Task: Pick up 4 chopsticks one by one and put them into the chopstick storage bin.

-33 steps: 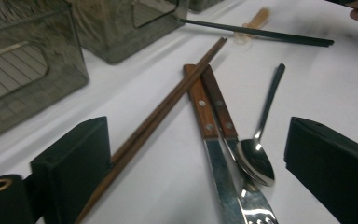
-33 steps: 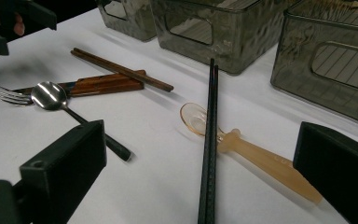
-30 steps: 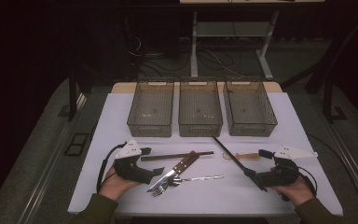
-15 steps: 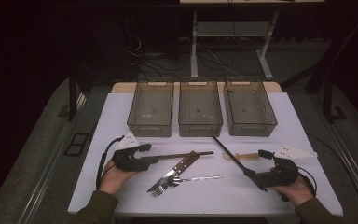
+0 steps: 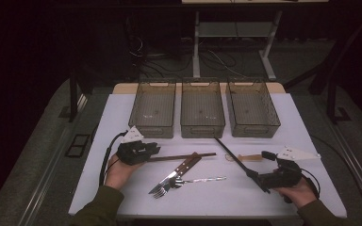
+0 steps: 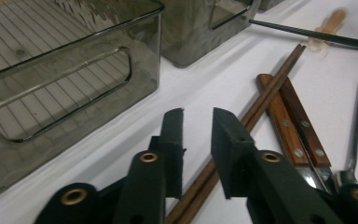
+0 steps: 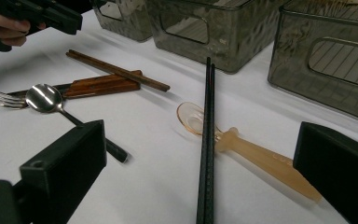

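On the white table (image 5: 122, 188) we face three ribbed, smoky plastic bins (image 5: 202, 110), all seemingly bare, so sorting the cutlery is barely begun. Everything lies in front of them: brown wooden chopsticks (image 5: 181, 157), black chopsticks (image 5: 233, 157), a wood-handled knife (image 5: 181, 169) and fork (image 5: 158, 190), a steel spoon (image 5: 202, 179), an amber spoon (image 7: 242, 149). Our left gripper (image 6: 198, 128) has just been closing; its jaws straddle the brown chopsticks, a narrow gap remaining, no firm pinch yet. Our right gripper (image 7: 200, 158) rests spread wide around the black chopsticks.
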`<state>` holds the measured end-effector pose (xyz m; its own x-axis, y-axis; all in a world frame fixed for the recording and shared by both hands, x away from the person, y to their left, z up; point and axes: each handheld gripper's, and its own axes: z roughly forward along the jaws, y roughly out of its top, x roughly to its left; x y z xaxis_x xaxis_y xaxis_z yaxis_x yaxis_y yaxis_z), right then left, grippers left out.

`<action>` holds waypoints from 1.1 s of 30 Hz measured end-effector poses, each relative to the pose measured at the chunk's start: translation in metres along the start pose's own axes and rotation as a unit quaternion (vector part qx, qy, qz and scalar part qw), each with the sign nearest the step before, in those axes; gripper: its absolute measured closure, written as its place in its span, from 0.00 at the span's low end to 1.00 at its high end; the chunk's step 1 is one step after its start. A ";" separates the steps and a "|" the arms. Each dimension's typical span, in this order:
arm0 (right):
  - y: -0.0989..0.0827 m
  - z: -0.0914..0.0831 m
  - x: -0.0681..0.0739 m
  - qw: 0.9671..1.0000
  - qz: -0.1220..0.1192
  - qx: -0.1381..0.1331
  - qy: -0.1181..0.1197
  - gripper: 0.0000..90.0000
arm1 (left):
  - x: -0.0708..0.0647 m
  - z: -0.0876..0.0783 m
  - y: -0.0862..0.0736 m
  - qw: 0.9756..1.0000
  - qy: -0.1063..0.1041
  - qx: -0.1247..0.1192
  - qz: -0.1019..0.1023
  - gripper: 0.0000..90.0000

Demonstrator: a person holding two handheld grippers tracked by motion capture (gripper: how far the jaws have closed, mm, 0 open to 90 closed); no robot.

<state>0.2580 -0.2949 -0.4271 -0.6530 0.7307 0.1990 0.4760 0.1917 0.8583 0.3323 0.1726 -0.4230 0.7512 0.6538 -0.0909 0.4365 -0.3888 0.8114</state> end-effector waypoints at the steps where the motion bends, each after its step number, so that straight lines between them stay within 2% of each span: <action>1: 0.000 0.000 0.000 1.000 0.000 0.000 0.000 0.03 | 0.001 0.001 0.001 1.000 0.002 0.004 0.002 0.85; 8: -0.001 0.000 0.000 1.000 0.001 -0.002 -0.001 0.03 | 0.009 0.011 -0.003 0.999 0.018 0.039 0.001 0.97; 9: -0.001 0.000 0.000 1.000 0.004 -0.001 -0.001 0.03 | 0.010 0.012 -0.004 0.999 0.020 0.041 -0.005 0.98; 11: -0.001 -0.001 0.000 1.000 0.004 -0.002 -0.002 0.03 | 0.012 0.012 -0.006 0.998 0.027 0.057 0.003 0.99; 13: -0.001 0.000 0.000 1.000 0.002 -0.002 -0.002 0.03 | 0.013 0.014 -0.008 0.998 0.023 0.059 -0.010 0.99; 14: -0.001 0.000 0.000 1.000 0.002 -0.002 -0.003 0.03 | 0.013 0.014 -0.008 0.998 0.023 0.059 -0.010 0.99; 15: -0.001 -0.001 0.000 1.000 0.004 -0.002 -0.003 0.03 | 0.013 0.013 -0.010 0.997 0.025 0.072 -0.006 0.99; 22: -0.002 -0.001 0.001 1.000 0.001 -0.002 -0.005 0.03 | 0.014 0.015 -0.012 0.996 0.022 0.090 -0.004 0.99; 23: -0.002 -0.001 0.001 1.000 0.000 -0.001 -0.005 0.03 | 0.013 0.015 -0.013 0.995 0.024 0.092 -0.009 0.99; 26: -0.002 -0.001 0.001 1.000 0.000 -0.001 -0.006 0.03 | 0.014 0.016 -0.014 0.994 0.021 0.104 -0.004 0.99; 33: -0.002 -0.002 0.001 1.000 0.002 -0.001 -0.008 0.03 | 0.012 0.014 -0.016 0.994 0.016 0.105 -0.005 0.99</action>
<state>0.2556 -0.2957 -0.4276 -0.6418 0.7417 0.1950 0.4775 0.1875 0.8584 0.3410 0.1775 -0.4447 0.7323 0.6766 -0.0772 0.5392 -0.5069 0.6725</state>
